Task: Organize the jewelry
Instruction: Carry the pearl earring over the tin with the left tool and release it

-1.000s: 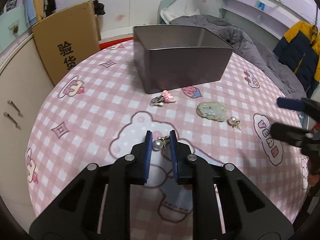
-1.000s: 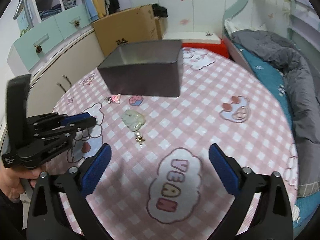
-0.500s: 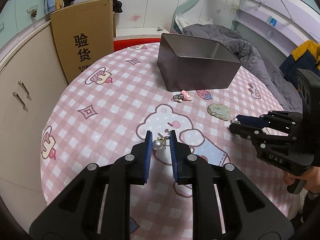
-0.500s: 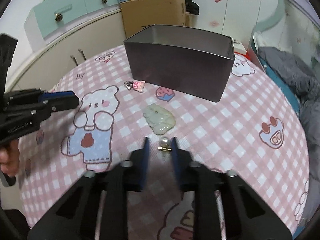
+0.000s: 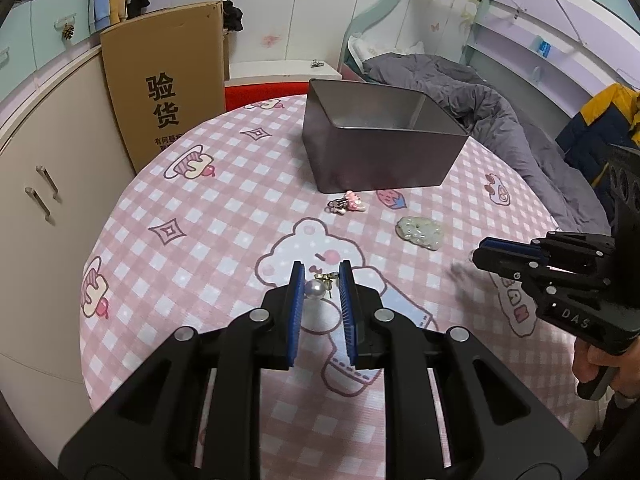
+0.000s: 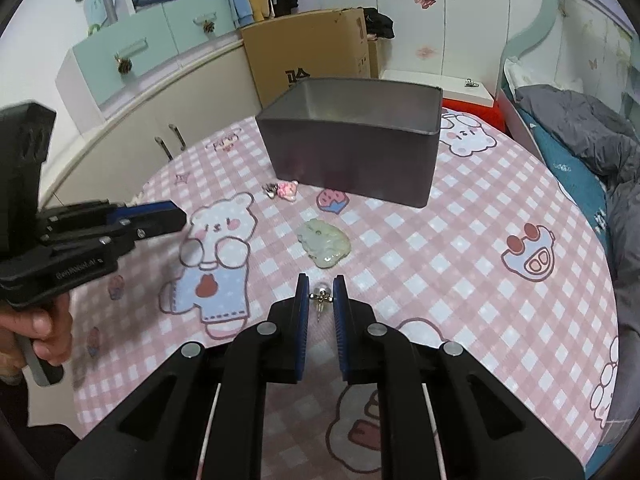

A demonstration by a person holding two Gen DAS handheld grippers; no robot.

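left wrist: tin point(image 5: 380, 160) mid-table.

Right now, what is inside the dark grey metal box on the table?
The dark grey metal box shows only bare inner walls in both views; its floor is hidden behind the near wall, so small jewelry there cannot be excluded.

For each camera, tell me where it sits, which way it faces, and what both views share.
Left wrist: sits on the left gripper, facing forward across the pink table toward the grey box; a pearl earring sits between its fingers, and the right gripper with its hand shows at right.
Right wrist: sits on the right gripper, facing the same box; another earring sits between its fingers, with the left gripper and its hand at left.
Shared: box, green pendant, pink charm.
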